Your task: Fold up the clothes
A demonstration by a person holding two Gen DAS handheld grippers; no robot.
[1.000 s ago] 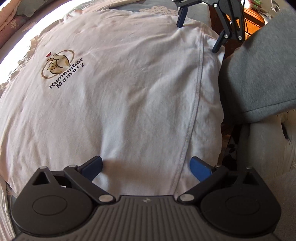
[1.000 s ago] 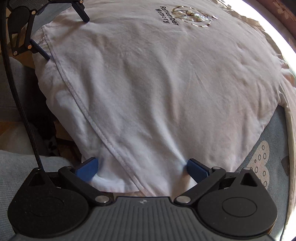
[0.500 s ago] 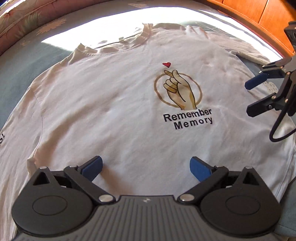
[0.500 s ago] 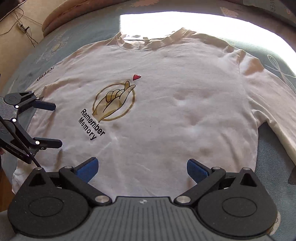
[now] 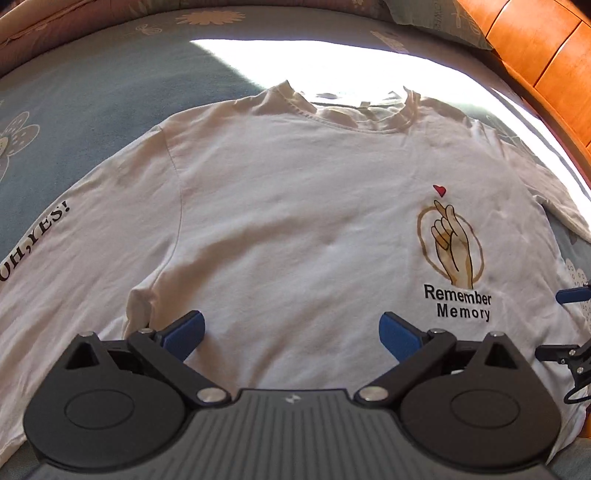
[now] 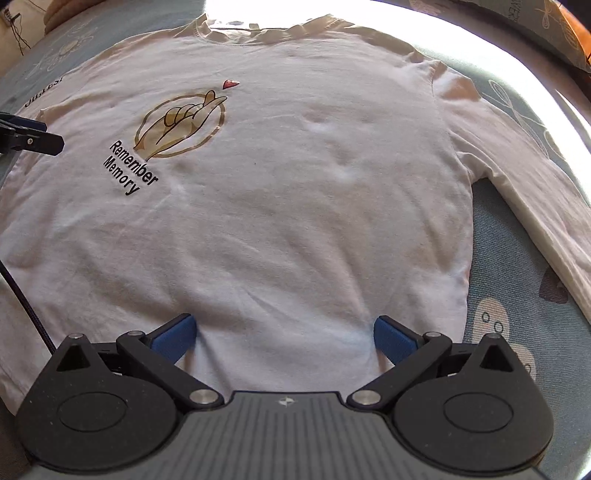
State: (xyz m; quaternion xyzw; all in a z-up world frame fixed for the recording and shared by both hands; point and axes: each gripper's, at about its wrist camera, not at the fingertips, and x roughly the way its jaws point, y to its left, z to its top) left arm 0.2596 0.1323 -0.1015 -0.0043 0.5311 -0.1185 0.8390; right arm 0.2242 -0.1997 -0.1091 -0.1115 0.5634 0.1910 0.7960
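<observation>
Shirt (image 5: 295, 229), white, long-sleeved, spread face-up and flat on a blue flower-print bedsheet (image 5: 92, 96); it fills the middle of both wrist views. Neckline toward the top of the frame, "Remember Memory" hand print (image 6: 177, 127) on the chest, one sleeve lettered "OH, YES!" (image 5: 33, 236) running off at left in the left view, the other sleeve (image 6: 524, 206) stretched out at right in the right view. No fold shows anywhere.

Left gripper (image 5: 291, 332): blue tongs wide apart, nothing between them, poised low over the body near the armpit seam. Right gripper (image 6: 282, 334): tongs likewise apart and empty, over the lower body toward the shirt's right edge.

Judgement: flat like this, it fits either a shirt laid out for folding or one being smoothed between folds. To fold well, pinch only at an edge or seam, take both layers, and keep the two grips level so the crease runs straight.

Around: orange wooden bed frame (image 5: 535, 48) at upper right, grey pillow (image 5: 443, 18) along the top. Bright sun patch washes out the collar. Nothing lies on the shirt.
</observation>
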